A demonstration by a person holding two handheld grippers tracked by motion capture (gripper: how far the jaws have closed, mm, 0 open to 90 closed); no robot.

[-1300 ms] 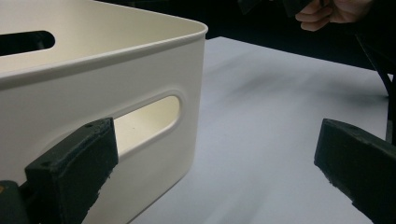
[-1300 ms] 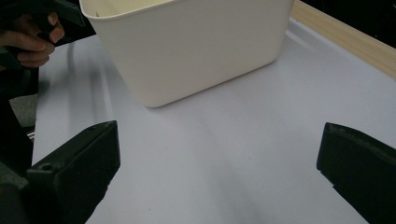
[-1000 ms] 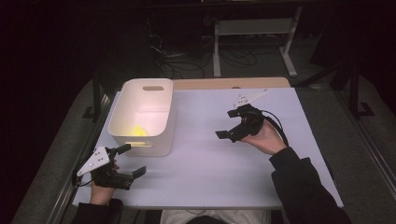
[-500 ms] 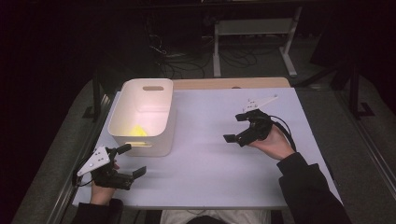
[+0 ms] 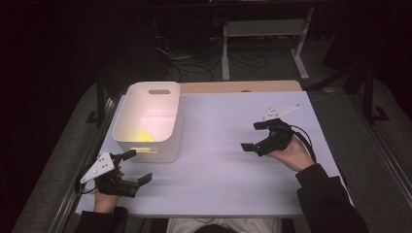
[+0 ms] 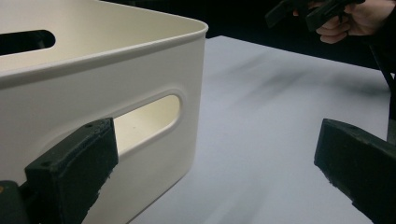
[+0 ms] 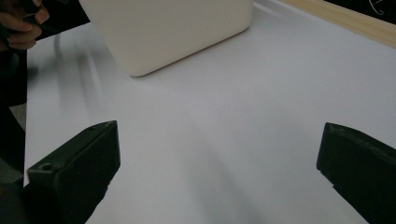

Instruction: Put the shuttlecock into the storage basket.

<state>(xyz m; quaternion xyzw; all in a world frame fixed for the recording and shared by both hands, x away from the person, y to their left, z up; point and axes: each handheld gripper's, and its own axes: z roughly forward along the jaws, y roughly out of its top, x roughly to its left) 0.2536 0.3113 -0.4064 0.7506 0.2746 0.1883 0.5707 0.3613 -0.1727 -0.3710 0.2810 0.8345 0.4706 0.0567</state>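
High view: both grippers spread wide, holding nothing, white bin by the left one

High view has the left gripper at the near left corner of the pale lavender tabletop, jaws wide apart, nothing between them, touching nothing. White rectangular plastic bin with slot handles sits just ahead of it, apart from the jaw tips. Right gripper is well off to the right of the bin, jaws spread too, empty, pointed left toward the bin, held in the person's hand with a dark sleeve behind.

Left gripper view: left gripper jaws far apart at the bottom corners, bare tabletop between them; bin near wall and handle slot close behind one jaw, contact can't be told. Right gripper and its hand show far off at the top edge.

Right gripper view: right gripper jaws equally wide over bare tabletop; bin outer corner well ahead, other hand at the top corner.

High view alone looks into the bin: a small yellow object on its floor, shape unclear. Wooden strip runs along the table's far edge.
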